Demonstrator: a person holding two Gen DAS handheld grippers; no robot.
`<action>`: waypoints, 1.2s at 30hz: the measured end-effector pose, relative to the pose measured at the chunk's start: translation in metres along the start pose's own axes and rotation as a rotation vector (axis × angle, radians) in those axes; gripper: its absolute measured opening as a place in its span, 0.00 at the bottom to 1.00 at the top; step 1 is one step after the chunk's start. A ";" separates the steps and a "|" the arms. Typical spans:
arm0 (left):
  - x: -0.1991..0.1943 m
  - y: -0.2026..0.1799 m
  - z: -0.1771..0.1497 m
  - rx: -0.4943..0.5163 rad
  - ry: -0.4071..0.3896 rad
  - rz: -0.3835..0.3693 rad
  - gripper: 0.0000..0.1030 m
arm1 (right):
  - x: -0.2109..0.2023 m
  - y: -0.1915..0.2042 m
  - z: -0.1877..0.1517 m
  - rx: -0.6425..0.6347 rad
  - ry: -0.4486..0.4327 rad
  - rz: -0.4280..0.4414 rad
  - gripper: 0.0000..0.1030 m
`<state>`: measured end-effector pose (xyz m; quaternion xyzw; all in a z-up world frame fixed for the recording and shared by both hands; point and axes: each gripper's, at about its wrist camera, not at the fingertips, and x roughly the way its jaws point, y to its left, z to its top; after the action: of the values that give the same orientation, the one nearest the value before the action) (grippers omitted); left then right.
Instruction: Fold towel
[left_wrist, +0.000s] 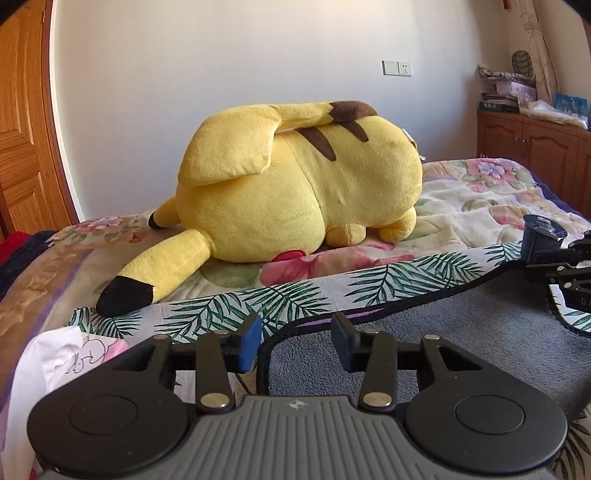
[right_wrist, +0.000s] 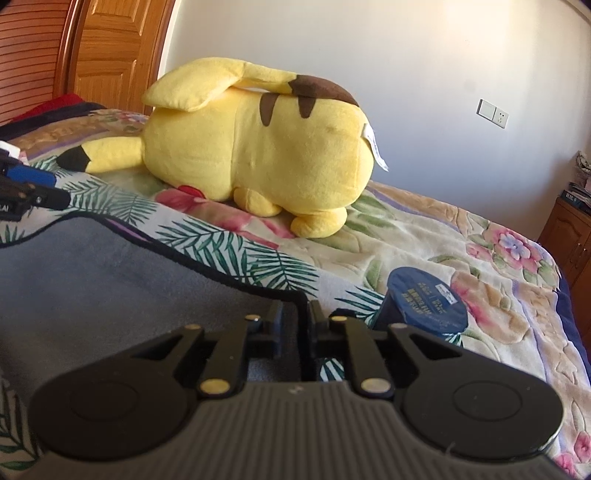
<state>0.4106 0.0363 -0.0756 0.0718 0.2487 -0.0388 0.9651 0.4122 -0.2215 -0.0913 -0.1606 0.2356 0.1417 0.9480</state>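
Towel (left_wrist: 424, 332), grey with a black hem on this face and a palm-leaf print on the other, lies spread on the bed (right_wrist: 498, 258) with both tools at its far edge. Its long axis runs side to side between the two tools, so each one has a corner right at its fingertips.

Left tool (left_wrist: 295, 341) is released: its fingers stand apart with the black hem lying between them, not pinched. Whether either pad touches the cloth I cannot tell. Right tool (right_wrist: 297, 325) is clenched on the towel, the hem caught in the narrow slot between its fingers.

By my reading, the fold turns on the left tool closing over the hem straight ahead of it, so both corners can be carried together toward the near edge.

Just right of the right tool stands a dark blue cup (right_wrist: 424, 306). Beyond both tools, well clear of the hem, lies a yellow plush toy (left_wrist: 295, 184).
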 end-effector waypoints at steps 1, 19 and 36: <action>-0.004 0.000 0.001 -0.004 0.004 -0.005 0.22 | -0.005 -0.001 0.002 0.005 -0.002 0.001 0.35; -0.130 -0.020 0.041 0.007 -0.031 -0.050 0.41 | -0.144 0.002 0.042 0.084 -0.076 0.052 0.46; -0.227 -0.016 0.022 -0.001 -0.007 -0.039 0.42 | -0.219 0.004 0.038 0.160 -0.105 0.054 0.51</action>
<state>0.2209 0.0255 0.0514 0.0663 0.2468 -0.0579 0.9651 0.2403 -0.2463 0.0469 -0.0706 0.2006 0.1562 0.9646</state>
